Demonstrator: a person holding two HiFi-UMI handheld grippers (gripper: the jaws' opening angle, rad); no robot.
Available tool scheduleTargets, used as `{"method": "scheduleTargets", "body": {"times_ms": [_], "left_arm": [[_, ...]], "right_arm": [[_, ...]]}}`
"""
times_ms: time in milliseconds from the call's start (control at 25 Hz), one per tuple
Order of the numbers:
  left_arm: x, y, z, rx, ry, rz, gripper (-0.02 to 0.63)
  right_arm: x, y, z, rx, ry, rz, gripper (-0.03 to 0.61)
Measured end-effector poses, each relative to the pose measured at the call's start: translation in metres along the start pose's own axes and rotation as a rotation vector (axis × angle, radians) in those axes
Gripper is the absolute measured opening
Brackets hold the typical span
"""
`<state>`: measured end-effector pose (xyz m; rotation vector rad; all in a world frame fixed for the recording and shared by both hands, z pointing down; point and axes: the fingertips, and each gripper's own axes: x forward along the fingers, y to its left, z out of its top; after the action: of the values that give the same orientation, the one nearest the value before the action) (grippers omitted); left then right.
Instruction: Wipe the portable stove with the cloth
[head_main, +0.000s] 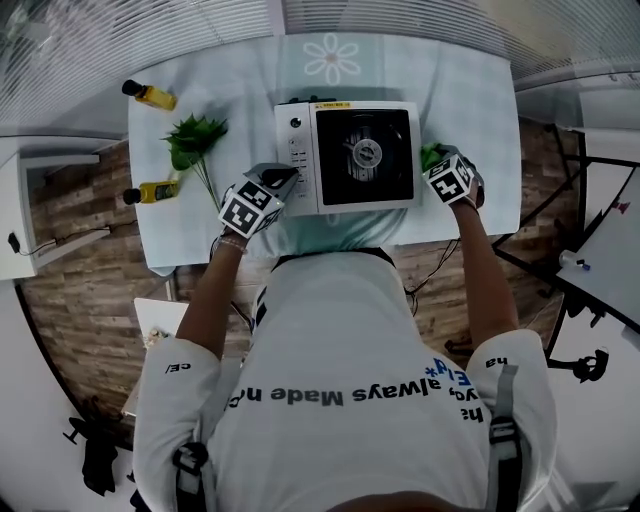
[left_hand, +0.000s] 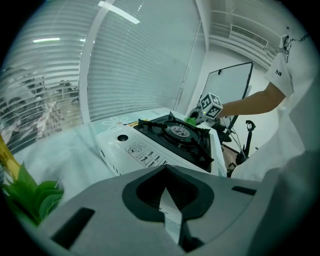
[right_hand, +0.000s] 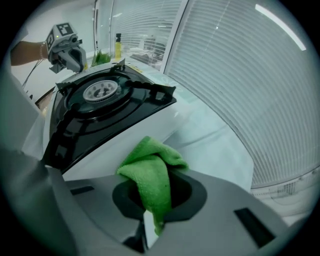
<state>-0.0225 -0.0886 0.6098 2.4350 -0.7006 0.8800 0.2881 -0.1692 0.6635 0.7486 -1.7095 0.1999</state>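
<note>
Green cloth (right_hand: 150, 170) pinched in right gripper (right_hand: 148, 202) fingers, at the right edge of the portable stove (right_hand: 100, 100).
Its top lies leftward of the cloth; left gripper (left_hand: 169, 207), fingers pressed together, hovers opposite.

white portable stove (head_main: 347, 157) in the upper middle of the head view, lying flat. black square top with a round silver burner at its centre and black pan supports around it. strip of controls with a round knob and printed labels along its left side in that view. seen tilted across the upper left of the right gripper view, and just right of centre in the left gripper view.

bright green cloth (right_hand: 150, 175), fuzzy, folded over on itself, pinched between the closed jaws of the right gripper (right_hand: 152, 200). bunched end sticking up at lower centre of the right gripper view. just beside the stove's right edge in the head view; contact with the stove not clear.
</note>
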Motion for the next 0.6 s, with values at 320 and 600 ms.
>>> {"method": "scheduleTargets", "body": {"times_ms": [320,600], "left_arm": [[0.0,0.001,0.0,-0.013,-0.014,0.01,0.012],[0.0,0.001,0.0,-0.012,-0.037,0.018,0.012]], "right_arm": [[0.023,-0.049,0.041,0.042,-0.021,-0.055,0.023],[0.04,-0.08,0.07,0.009,-0.018,-0.093,0.023]]}}
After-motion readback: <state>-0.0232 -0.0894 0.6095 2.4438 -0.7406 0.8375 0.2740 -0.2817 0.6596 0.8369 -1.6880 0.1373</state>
